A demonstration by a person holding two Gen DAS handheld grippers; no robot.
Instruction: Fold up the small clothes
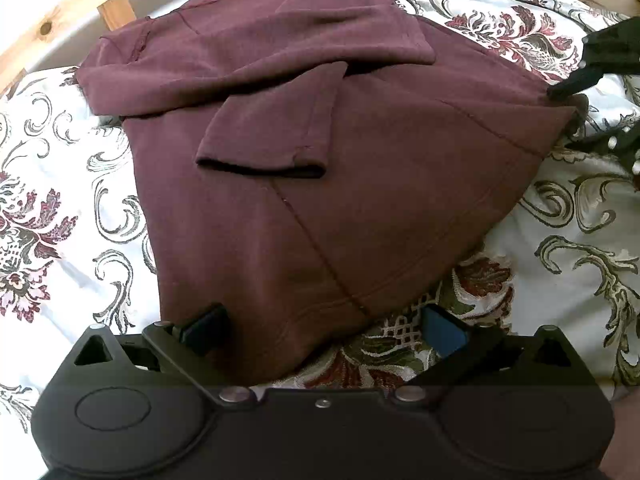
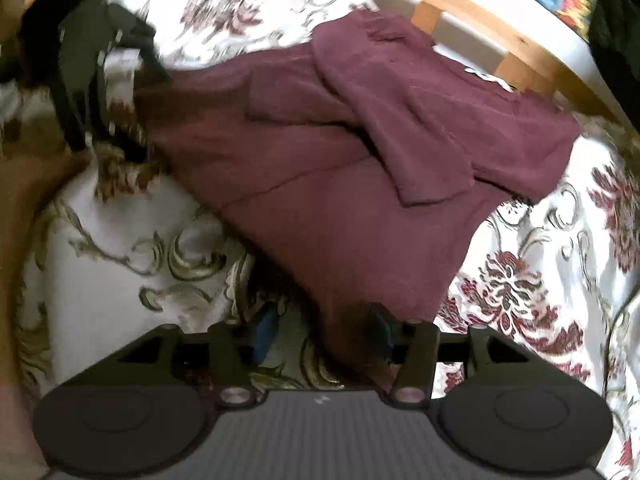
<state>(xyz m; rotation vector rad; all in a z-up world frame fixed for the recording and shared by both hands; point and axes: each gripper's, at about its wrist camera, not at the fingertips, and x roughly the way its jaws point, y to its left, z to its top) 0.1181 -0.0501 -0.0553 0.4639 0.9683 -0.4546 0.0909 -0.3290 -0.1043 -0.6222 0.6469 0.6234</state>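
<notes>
A bed with a white coverlet (image 1: 560, 216) printed in red flowers and grey scrolls carries the work, its pale wooden frame (image 1: 48, 28) running along the far side. On it lies a small maroon top (image 1: 360, 200), already partly folded by the look of it: both sleeves are laid in across the body, one cuff (image 1: 260, 164) resting near the middle, while the lower half is spread flat, so a fold of hem toward collar seems to be what remains. The left tongs (image 1: 324, 332) stand spread wide at one hem corner, one finger over the cloth and the other over bare coverlet, pinching nothing. The right tongs (image 2: 320, 332) are likewise spread at the other hem corner, the cloth's tip lying between their fingers, not yet gripped.
</notes>
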